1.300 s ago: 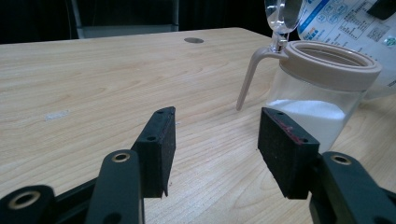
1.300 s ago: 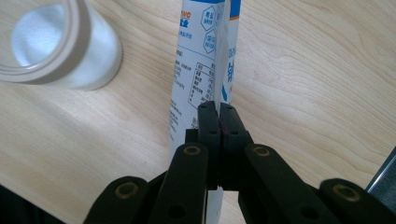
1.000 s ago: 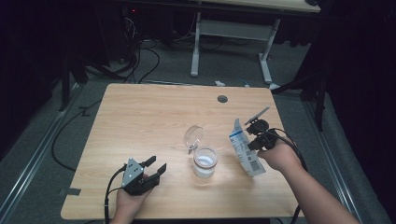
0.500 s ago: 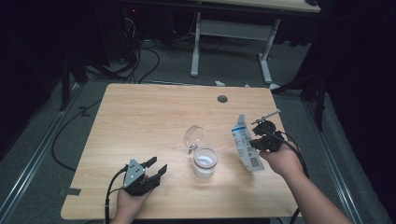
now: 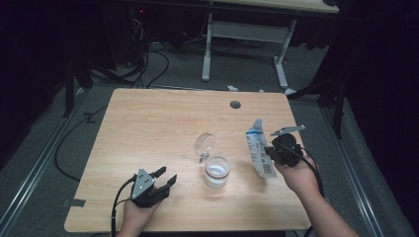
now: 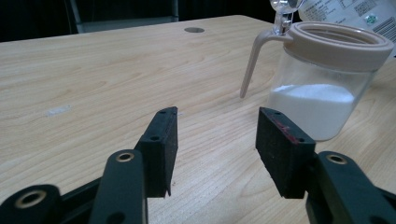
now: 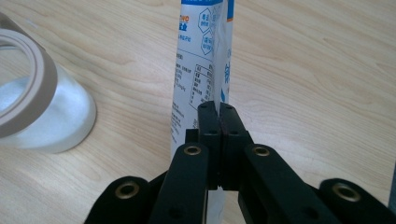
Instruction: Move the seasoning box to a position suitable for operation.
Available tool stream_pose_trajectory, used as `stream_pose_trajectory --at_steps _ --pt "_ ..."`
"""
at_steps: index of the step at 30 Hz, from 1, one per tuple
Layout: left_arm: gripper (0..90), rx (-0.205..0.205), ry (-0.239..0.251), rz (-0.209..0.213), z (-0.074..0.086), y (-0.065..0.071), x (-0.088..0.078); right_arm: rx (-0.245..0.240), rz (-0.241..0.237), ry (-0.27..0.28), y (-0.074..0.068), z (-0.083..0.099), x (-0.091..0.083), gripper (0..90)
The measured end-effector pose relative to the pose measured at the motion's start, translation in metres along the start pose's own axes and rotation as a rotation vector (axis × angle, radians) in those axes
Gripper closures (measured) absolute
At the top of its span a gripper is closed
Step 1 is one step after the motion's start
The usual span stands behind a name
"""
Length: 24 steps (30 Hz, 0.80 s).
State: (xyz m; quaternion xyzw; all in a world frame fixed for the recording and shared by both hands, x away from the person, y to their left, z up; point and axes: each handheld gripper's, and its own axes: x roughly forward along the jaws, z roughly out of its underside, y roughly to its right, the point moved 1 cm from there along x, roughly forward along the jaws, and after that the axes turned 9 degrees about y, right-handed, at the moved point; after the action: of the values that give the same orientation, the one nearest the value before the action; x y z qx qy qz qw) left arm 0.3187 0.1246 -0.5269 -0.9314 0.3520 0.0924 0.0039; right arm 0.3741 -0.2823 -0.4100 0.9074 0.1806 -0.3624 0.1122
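Observation:
A clear jar (image 5: pixel 216 172) with a beige rim holds white powder, and its lid (image 5: pixel 204 142) is flipped up. To the right of it, my right gripper (image 5: pixel 271 152) is shut on a white and blue pouch (image 5: pixel 258 150) and holds it upright above the table. In the right gripper view the jaws (image 7: pixel 218 109) pinch the pouch's (image 7: pixel 201 56) edge, with the jar (image 7: pixel 37 107) at left. My left gripper (image 5: pixel 165 177) rests near the front left edge. Its jaws (image 6: pixel 215 140) have just been closing a little but stand apart with nothing between them, and they point toward the jar (image 6: pixel 322 84).
The wooden table (image 5: pixel 148 128) has a round cable hole (image 5: pixel 235 104) near its far edge. Behind it stands another desk on white legs (image 5: pixel 207 49), with cables on the floor at the left. Dark floor surrounds the table.
My right gripper has carried the pouch slightly to the right, away from the jar, and the pouch stands a bit more upright. The left hand has stayed in place.

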Motion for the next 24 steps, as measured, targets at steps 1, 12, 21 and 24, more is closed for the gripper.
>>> stream_pose_trajectory --at_steps 1,12,21,24 --pt "50.8 -0.002 -0.005 0.001 0.000 0.000 0.000 0.002 -0.001 0.005 0.000 0.001 0.000 90.0" --pt "50.8 -0.030 -0.007 -0.012 0.000 -0.012 -0.004 0.038 0.011 0.145 -0.001 0.021 -0.005 90.0" --pt "48.8 -0.023 -0.004 -0.031 0.002 -0.022 -0.012 0.080 0.024 0.266 0.000 0.041 -0.007 90.0" --pt "48.2 -0.016 -0.004 -0.037 0.002 -0.024 -0.014 0.085 0.025 0.313 -0.001 0.047 -0.009 90.0"
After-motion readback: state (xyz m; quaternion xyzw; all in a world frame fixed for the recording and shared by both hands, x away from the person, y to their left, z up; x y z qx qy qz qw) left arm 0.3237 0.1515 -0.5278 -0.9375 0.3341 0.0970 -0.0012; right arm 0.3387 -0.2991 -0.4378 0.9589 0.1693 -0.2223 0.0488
